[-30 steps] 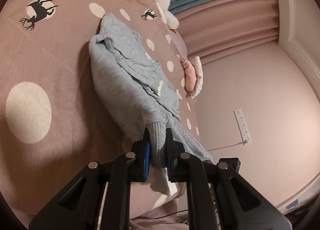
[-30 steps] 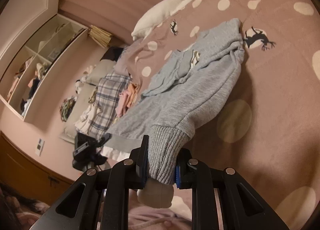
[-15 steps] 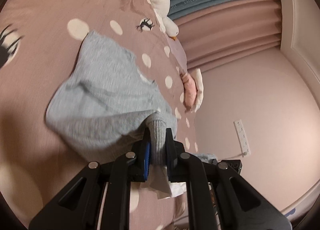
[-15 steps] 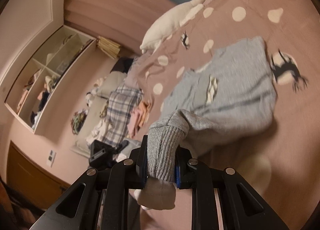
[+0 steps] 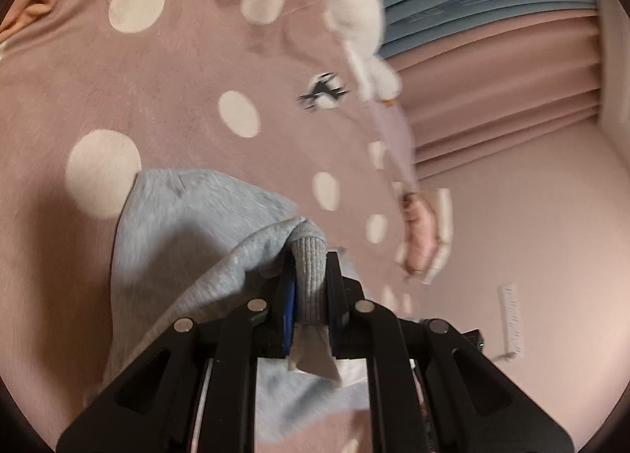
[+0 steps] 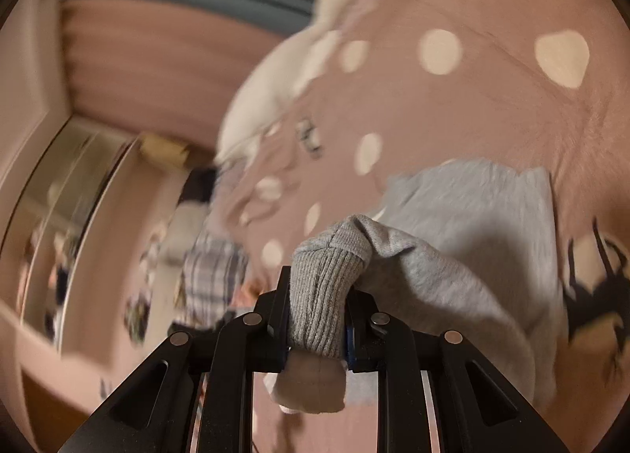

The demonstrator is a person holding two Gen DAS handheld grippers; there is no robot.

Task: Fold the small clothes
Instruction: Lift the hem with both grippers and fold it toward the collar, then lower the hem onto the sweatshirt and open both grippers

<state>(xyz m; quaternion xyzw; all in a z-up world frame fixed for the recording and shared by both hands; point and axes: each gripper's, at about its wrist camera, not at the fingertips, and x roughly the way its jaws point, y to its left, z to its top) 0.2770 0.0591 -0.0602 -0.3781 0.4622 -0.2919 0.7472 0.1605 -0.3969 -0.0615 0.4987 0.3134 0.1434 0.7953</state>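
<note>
A small grey sweatshirt [image 5: 189, 224] lies doubled over on the pink spotted bedcover [image 5: 118, 78]. My left gripper [image 5: 311, 279] is shut on a ribbed grey cuff [image 5: 311, 260], and a white tag hangs below its jaws. In the right wrist view the sweatshirt [image 6: 472, 216] spreads to the right, and my right gripper [image 6: 319, 295] is shut on its other ribbed cuff [image 6: 323, 287]. Both cuffs are held up over the folded body. The garment's far edge rests on the cover.
A white goose plush [image 5: 350, 8] lies along the bed's far side by the pink and blue curtains [image 5: 492, 39]. A pink soft toy [image 5: 421, 236] sits at the bed edge. Plaid clothes [image 6: 212, 275] and open shelves [image 6: 59, 197] lie to the left of the right gripper.
Both grippers have carried the cuffs forward across the bed, folding the long stretched sweatshirt over onto itself. The goose plush and the curtains now look closer. Both views are motion-blurred.
</note>
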